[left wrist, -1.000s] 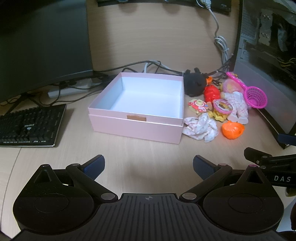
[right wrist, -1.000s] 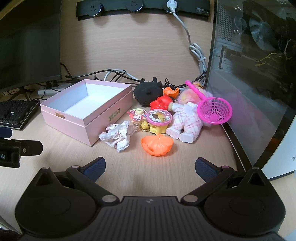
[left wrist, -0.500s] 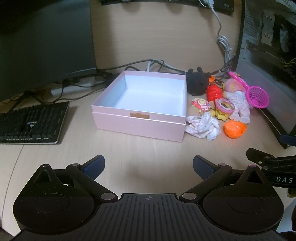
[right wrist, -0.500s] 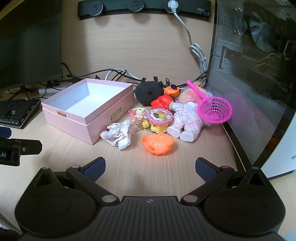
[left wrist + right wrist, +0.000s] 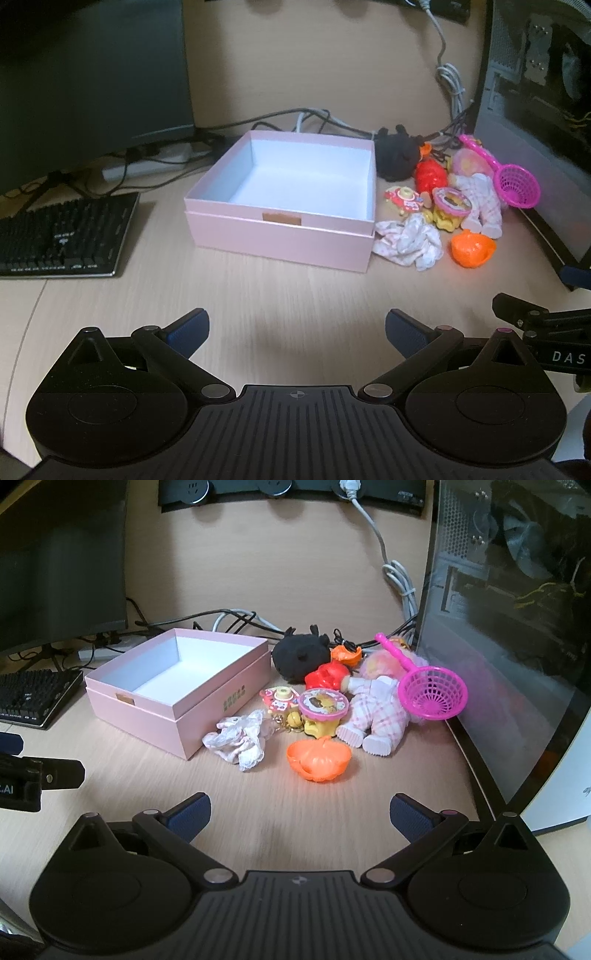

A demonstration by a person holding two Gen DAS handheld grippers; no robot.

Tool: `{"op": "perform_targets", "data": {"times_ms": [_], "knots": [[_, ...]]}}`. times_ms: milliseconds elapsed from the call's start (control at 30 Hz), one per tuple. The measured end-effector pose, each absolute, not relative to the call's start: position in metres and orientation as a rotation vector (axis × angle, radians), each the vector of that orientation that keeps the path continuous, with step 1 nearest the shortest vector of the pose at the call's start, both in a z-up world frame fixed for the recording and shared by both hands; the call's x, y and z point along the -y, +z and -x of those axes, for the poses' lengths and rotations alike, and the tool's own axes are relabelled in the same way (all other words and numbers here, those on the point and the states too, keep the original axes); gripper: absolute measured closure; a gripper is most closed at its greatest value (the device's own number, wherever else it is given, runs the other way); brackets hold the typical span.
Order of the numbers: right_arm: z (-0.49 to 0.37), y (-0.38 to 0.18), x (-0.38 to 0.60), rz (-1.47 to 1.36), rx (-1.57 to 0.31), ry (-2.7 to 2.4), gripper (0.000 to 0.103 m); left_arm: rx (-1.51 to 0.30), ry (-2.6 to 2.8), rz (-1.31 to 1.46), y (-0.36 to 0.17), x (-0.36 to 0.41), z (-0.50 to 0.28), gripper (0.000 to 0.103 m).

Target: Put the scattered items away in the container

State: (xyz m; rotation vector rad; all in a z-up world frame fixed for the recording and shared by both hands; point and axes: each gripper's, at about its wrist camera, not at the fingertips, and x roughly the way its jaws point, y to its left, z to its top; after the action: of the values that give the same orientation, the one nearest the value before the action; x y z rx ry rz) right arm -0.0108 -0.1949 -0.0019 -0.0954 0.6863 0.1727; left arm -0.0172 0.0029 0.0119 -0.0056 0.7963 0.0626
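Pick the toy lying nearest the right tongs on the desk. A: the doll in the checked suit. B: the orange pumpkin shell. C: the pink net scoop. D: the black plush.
B: in the right wrist view the orange pumpkin shell lies at the front of the pile, closest to the open right tongs, while the black plush, pink net scoop and doll sit farther back.

Desk (image 5: 295, 295): box (image 5: 280, 236), toys (image 5: 317, 709), keyboard (image 5: 62, 236).

wooden desk (image 5: 295, 295), dark monitor (image 5: 92, 74), keyboard (image 5: 55, 236)
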Motion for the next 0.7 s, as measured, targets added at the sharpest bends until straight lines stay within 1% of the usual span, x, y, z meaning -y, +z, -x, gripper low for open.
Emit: {"op": "perform_targets", "data": {"times_ms": [700], "knots": [[0.0109,-0.0046,0.1942,0.105,-0.706,0.173,0.0,-0.825,0.053,0.014,0.0063,-0.0027,0.0142,0.0]]}}
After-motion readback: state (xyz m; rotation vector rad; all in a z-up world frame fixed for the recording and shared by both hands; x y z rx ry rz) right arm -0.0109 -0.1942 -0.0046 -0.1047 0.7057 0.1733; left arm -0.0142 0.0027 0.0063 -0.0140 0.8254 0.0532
